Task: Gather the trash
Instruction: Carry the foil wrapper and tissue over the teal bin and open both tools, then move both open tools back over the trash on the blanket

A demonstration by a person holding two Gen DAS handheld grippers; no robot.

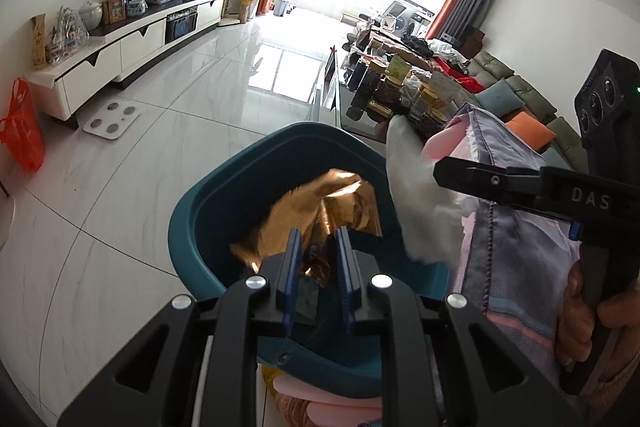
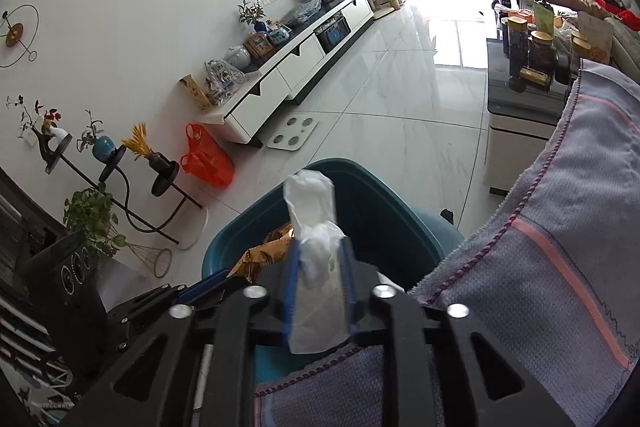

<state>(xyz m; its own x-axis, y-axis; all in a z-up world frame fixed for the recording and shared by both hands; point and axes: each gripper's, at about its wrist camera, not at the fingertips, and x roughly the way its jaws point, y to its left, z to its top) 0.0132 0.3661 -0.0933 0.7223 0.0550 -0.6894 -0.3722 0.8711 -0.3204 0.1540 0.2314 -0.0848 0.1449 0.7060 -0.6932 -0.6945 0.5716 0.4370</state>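
Observation:
A teal bin (image 1: 192,227) stands on the pale tiled floor right under both grippers. Over its mouth my left gripper (image 1: 319,251) has its blue pads a little apart. A crumpled gold wrapper (image 1: 320,203) sits loosely between them and spreads over the opening. My right gripper (image 2: 320,255) hangs above the same bin (image 2: 380,211), its pads clearly apart around a scrunched white plastic bag (image 2: 310,199) that no longer fills the gap. That bag (image 1: 416,195) also shows in the left wrist view, beside the right gripper (image 1: 460,175). The gold wrapper (image 2: 264,255) lies left of it.
A lilac towel with pink stripes (image 2: 540,267) drapes close on the right, next to the bin. On the floor lie an orange plastic bag (image 2: 206,163) and a white scale (image 2: 292,133). A low white TV cabinet (image 1: 132,43) lines the wall; a table crowded with jars (image 1: 384,87) stands ahead.

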